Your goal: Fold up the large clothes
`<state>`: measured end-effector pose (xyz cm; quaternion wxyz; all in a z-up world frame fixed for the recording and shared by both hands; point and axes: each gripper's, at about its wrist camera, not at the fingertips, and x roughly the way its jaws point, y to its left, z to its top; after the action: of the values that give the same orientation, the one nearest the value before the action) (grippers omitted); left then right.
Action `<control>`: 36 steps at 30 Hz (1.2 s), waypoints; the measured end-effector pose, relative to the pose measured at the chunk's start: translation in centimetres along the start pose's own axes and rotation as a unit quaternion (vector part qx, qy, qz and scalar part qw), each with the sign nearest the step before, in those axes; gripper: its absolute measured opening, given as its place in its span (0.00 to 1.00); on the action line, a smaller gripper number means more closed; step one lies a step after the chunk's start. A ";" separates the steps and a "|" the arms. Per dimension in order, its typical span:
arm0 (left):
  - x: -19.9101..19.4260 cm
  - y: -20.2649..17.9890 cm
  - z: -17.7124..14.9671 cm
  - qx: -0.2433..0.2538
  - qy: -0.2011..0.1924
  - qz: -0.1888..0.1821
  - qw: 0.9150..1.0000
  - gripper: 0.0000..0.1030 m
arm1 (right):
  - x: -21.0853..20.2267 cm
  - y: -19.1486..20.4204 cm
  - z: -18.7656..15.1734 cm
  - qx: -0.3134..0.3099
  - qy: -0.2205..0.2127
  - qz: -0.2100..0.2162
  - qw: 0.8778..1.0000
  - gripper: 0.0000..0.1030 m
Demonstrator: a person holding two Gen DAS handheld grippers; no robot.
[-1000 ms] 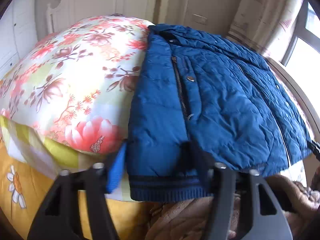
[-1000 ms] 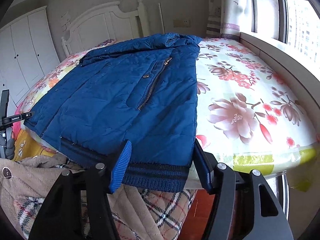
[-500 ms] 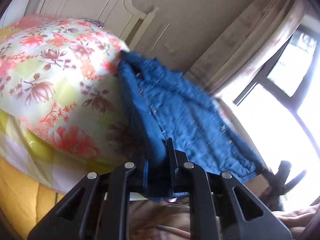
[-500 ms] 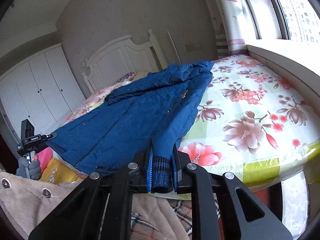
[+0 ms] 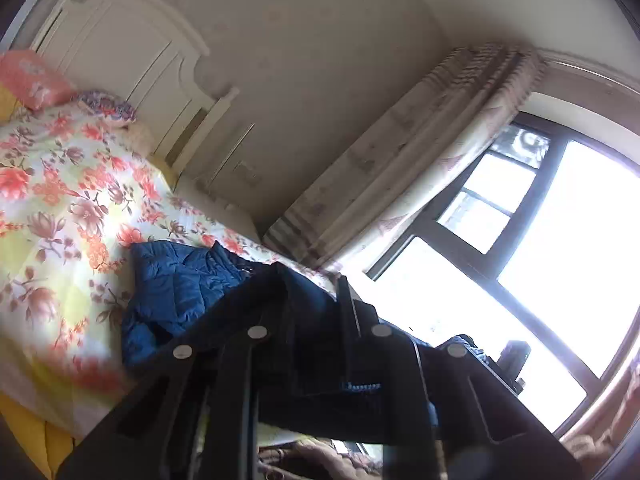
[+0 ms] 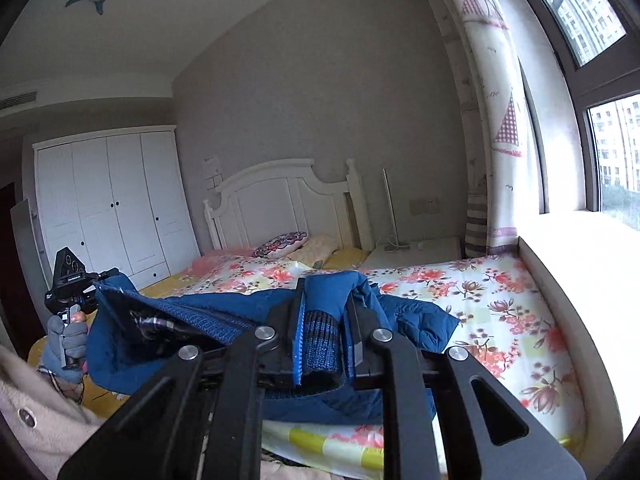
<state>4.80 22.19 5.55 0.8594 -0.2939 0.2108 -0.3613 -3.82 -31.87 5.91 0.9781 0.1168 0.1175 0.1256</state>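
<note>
A blue quilted jacket [image 6: 416,320] with a ribbed knit hem lies on the floral bed cover [image 6: 500,312]. My right gripper [image 6: 322,336] is shut on the jacket's hem and holds it up above the bed. My left gripper [image 5: 310,312] is shut on the other hem corner, lifted and tilted; the jacket [image 5: 180,288] hangs dark between its jaws. In the right wrist view the left gripper [image 6: 86,292] shows at far left, in a gloved hand, with the hem stretched between the two grippers.
A white headboard [image 6: 280,200] and pillows [image 6: 280,245] are at the bed's far end. A window ledge [image 6: 580,248] and curtain [image 6: 492,120] run along the right. A white wardrobe [image 6: 108,208] stands at left. A beige fleece garment [image 6: 36,420] is at the near left.
Both grippers went from open beside the hem to shut on it, then raised the hem off the bed. The jacket's lower half now hangs lifted and bunched.
</note>
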 end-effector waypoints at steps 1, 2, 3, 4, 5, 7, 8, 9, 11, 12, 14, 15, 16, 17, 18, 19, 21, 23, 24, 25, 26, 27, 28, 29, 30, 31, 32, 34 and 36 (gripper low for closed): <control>2.5 1.2 1.4 -0.017 0.013 0.012 1.000 0.17 | 2.1 -1.1 0.6 0.011 0.012 -0.004 1.000 0.15; 4.7 2.5 2.5 -0.034 0.023 0.021 0.999 0.18 | 5.0 -2.7 1.3 0.026 0.025 -0.011 0.999 0.15; 6.5 3.7 3.4 -0.048 0.030 0.031 0.998 0.19 | 7.4 -4.2 1.8 0.046 0.037 -0.011 0.998 0.16; 9.4 5.5 4.6 -0.070 0.041 0.054 0.995 0.21 | 9.8 -5.7 2.0 0.069 0.048 -0.012 0.996 0.16; 11.3 6.9 5.5 -0.082 0.051 0.066 0.993 0.22 | 12.2 -7.1 1.8 0.092 0.058 -0.019 0.994 0.16; 15.8 10.9 7.4 -0.124 0.068 0.102 0.985 0.34 | 16.1 -9.3 1.9 0.119 0.084 -0.021 0.989 0.26; 16.8 12.3 7.8 -0.140 0.070 0.118 0.981 0.39 | 17.5 -10.3 1.7 0.131 0.095 -0.026 0.987 0.31; 17.5 13.7 8.4 -0.154 0.068 0.136 0.976 0.55 | 18.9 -11.7 1.5 0.148 0.101 -0.038 0.983 0.34; 17.9 16.0 9.9 -0.154 0.044 0.184 0.970 0.65 | 18.9 -12.9 1.1 0.146 0.086 -0.088 0.982 0.58; 17.6 16.5 10.2 -0.148 0.039 0.190 0.970 0.65 | 18.6 -13.5 1.1 0.135 0.077 -0.106 0.982 0.59; 17.0 17.0 11.2 -0.130 0.036 0.207 0.969 0.65 | 18.2 -14.3 1.0 0.123 0.079 -0.108 0.983 0.59; 16.9 17.0 11.4 -0.110 0.041 0.217 0.969 0.65 | 18.0 -14.6 0.7 0.107 0.088 -0.123 0.983 0.59; 17.0 16.8 11.4 -0.092 0.051 0.223 0.969 0.66 | 17.9 -14.7 0.5 0.092 0.097 -0.131 0.982 0.59; 17.2 16.6 11.3 -0.076 0.062 0.229 0.968 0.66 | 17.9 -14.8 0.2 0.078 0.107 -0.133 0.982 0.59; 17.1 16.2 11.0 -0.064 0.072 0.231 0.968 0.67 | 18.3 -15.1 -0.2 0.071 0.117 -0.130 0.982 0.59; 18.0 16.1 10.7 -0.050 0.091 0.226 0.969 0.68 | 18.6 -15.2 -0.6 0.064 0.128 -0.124 0.982 0.59; 19.4 16.0 9.4 -0.032 0.121 0.207 0.970 0.70 | 20.1 -15.2 -1.7 0.043 0.155 -0.104 0.981 0.62; 21.5 15.8 7.8 -0.014 0.160 0.179 0.971 0.73 | 22.1 -14.7 -2.9 0.015 0.186 -0.084 0.979 0.72; 22.8 15.7 7.0 0.002 0.177 0.175 0.969 0.74 | 23.0 -14.3 -3.5 0.004 0.201 -0.080 0.976 0.73; 23.6 15.8 6.6 0.011 0.186 0.177 0.966 0.76 | 23.8 -14.1 -3.9 -0.006 0.216 -0.079 0.973 0.73; 24.9 15.9 6.0 0.027 0.200 0.186 0.962 0.76 | 24.7 -13.9 -4.3 -0.015 0.228 -0.079 0.970 0.73; 25.9 16.1 5.5 0.041 0.212 0.193 0.957 0.76 | 25.6 -13.8 -4.7 -0.024 0.238 -0.082 0.967 0.73; 27.1 16.4 5.1 0.057 0.228 0.201 0.951 0.76 | 26.4 -13.9 -4.8 -0.029 0.246 -0.081 0.965 0.72; 27.9 16.8 4.7 0.067 0.239 0.204 0.947 0.76 | 27.1 -14.0 -4.9 -0.033 0.253 -0.080 0.963 0.73; 28.7 17.0 4.3 0.077 0.251 0.206 0.943 0.76 | 27.6 -14.1 -4.9 -0.035 0.258 -0.080 0.962 0.73; 29.1 17.2 3.9 0.087 0.262 0.208 0.938 0.76 | 28.2 -14.3 -5.0 -0.038 0.265 -0.077 0.960 0.73; 29.6 17.4 3.7 0.097 0.273 0.210 0.934 0.76 | 28.8 -14.6 -5.1 -0.038 0.272 -0.072 0.959 0.73; 30.3 17.9 3.5 0.106 0.286 0.210 0.929 0.76 | 29.7 -15.0 -5.5 -0.040 0.286 -0.063 0.955 0.73; 30.8 18.6 3.5 0.104 0.290 0.204 0.929 0.76 | 30.5 -15.2 -6.0 -0.042 0.295 -0.050 0.953 0.73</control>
<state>36.09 11.01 -8.66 0.8416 -0.0364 0.4677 -0.2678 26.70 -36.67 -9.78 0.9089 0.0277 0.4013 0.1102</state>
